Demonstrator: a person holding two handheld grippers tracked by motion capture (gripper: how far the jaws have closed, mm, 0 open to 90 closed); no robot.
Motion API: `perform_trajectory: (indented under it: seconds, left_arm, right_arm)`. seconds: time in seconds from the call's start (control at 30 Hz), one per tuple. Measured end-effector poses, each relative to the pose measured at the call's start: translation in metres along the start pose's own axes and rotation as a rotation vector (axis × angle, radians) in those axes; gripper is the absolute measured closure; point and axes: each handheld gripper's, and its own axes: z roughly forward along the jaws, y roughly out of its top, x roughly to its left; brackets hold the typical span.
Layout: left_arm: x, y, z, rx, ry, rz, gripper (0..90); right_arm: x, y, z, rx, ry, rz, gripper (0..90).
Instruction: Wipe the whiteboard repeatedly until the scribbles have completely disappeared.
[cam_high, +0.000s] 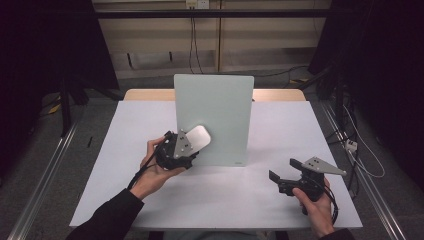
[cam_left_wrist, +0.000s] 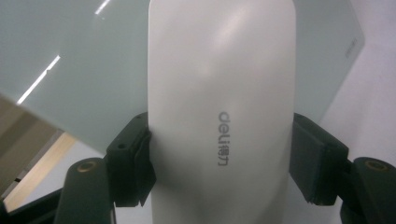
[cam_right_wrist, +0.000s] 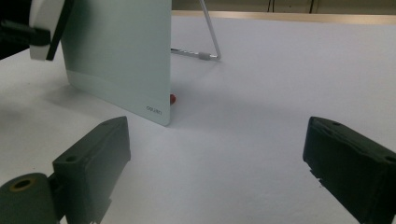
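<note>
With the left hand-held gripper (cam_high: 186, 146) already clamped on the white eraser (cam_high: 198, 136) and pressing it against the lower left of the upright glass board (cam_high: 220, 112) mid-counter (cam_high: 130, 130), wiping seems underway, while the right hand-held gripper (cam_high: 283, 171) waits open near the counter's front right corner.

- Your worktop (cam_high: 150, 120) is covered in a plain white sheet, with a strip of bare wood (cam_high: 145, 94) showing along its far edge.
- Under that far edge you have grey floor (cam_high: 150, 80) and a pale wall panel behind it — two black cables (cam_high: 193, 40) hang down the panel from a socket at the top.
- Metal rails (cam_high: 42, 175) run along the floor on either side of you.
- More cables (cam_high: 360, 150) lie loose on the floor to your right.
</note>
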Motion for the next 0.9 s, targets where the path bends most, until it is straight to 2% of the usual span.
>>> perform_trajectory:
  seconds: [0.17, 0.23, 0.27, 0.43, 0.53, 0.77, 0.83, 0.9]
  left_arm:
    - [0.025, 0.011, -0.011, -0.057, 0.049, -0.085, 31.2]
    - [0.024, 0.014, -0.011, -0.051, 0.065, -0.072, 31.1]
    - [0.022, 0.014, -0.01, -0.047, 0.074, -0.052, 31.1]
    - [0.006, 0.008, -0.002, -0.028, 0.038, -0.02, 31.1]
    - [-0.005, 0.002, 0.004, 0.001, 0.007, 0.009, 31.2]
    - [-0.03, -0.011, 0.016, 0.053, -0.061, 0.04, 31.1]
    - [-0.034, -0.013, 0.019, 0.07, -0.085, 0.047, 31.2]
    - [-0.035, -0.013, 0.019, 0.071, -0.093, 0.043, 31.1]
  right_arm:
    - [0.0, 0.0, 0.001, -0.001, 0.001, 0.001, 7.2]
    - [0.0, 0.0, 0.0, -0.001, 0.001, 0.003, 7.2]
    - [0.0, 0.0, 0.0, 0.0, 0.0, 0.002, 7.2]
    - [0.0, 0.0, 0.0, -0.001, 0.004, 0.0, 7.2]
    - [0.0, 0.0, 0.0, 0.0, 0.001, 0.001, 7.2]
    - [0.0, 0.0, 0.0, 0.0, 0.002, -0.002, 7.2]
    - [0.0, 0.0, 0.0, -0.001, 0.003, -0.002, 7.2]
    - [0.0, 0.0, 0.0, 0.001, 0.001, -0.003, 7.2]
